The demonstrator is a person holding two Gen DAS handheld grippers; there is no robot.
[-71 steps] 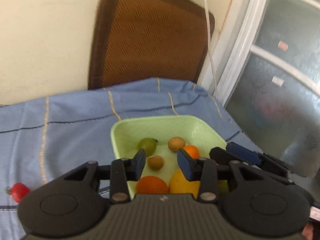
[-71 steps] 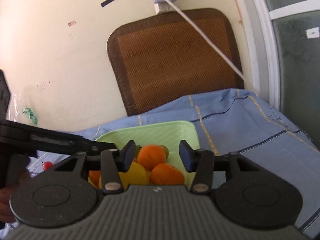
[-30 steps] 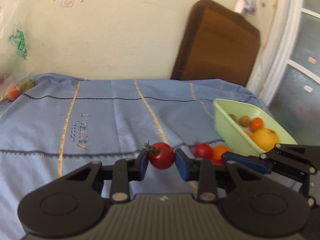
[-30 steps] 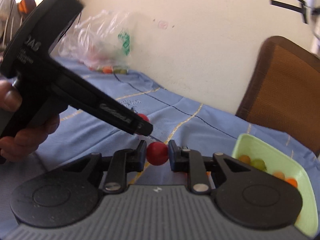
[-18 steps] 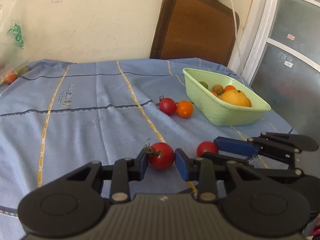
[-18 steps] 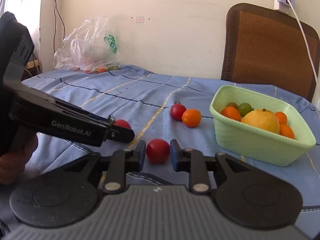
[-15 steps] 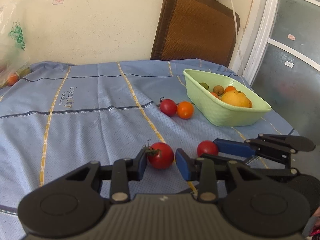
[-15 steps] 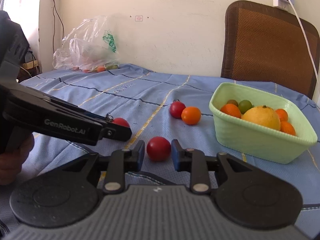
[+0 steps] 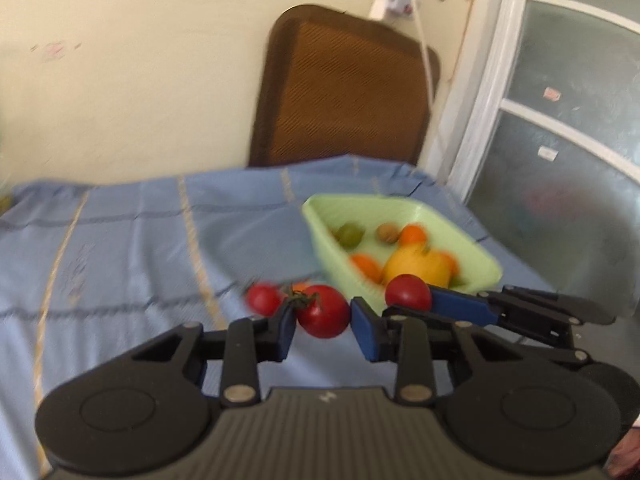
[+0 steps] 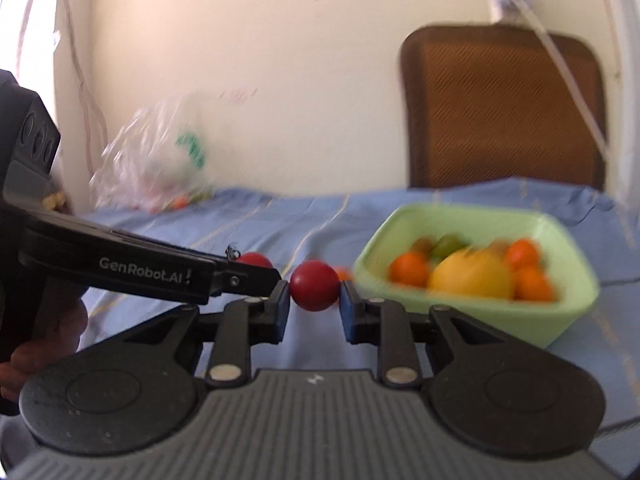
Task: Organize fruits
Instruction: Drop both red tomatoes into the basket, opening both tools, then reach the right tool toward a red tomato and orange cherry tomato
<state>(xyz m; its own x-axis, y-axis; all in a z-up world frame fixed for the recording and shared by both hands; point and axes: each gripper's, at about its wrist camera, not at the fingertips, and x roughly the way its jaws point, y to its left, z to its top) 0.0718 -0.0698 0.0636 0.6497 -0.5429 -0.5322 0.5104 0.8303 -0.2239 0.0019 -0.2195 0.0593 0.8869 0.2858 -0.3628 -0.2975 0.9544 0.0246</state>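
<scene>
My left gripper is shut on a red tomato with a green stem and holds it above the blue tablecloth. My right gripper is shut on a second red tomato; it also shows in the left wrist view. The light green bowl stands ahead to the right and holds a large yellow fruit, small oranges and a green fruit. It also shows in the right wrist view. A third red tomato lies on the cloth beside the bowl.
A brown chair back leans on the wall behind the table. A clear plastic bag with produce lies at the table's far left. A glass door is on the right. The left gripper's body crosses the right wrist view.
Both grippers have lifted their tomatoes off the cloth and moved up and toward the green bowl. The view is motion-blurred now.
</scene>
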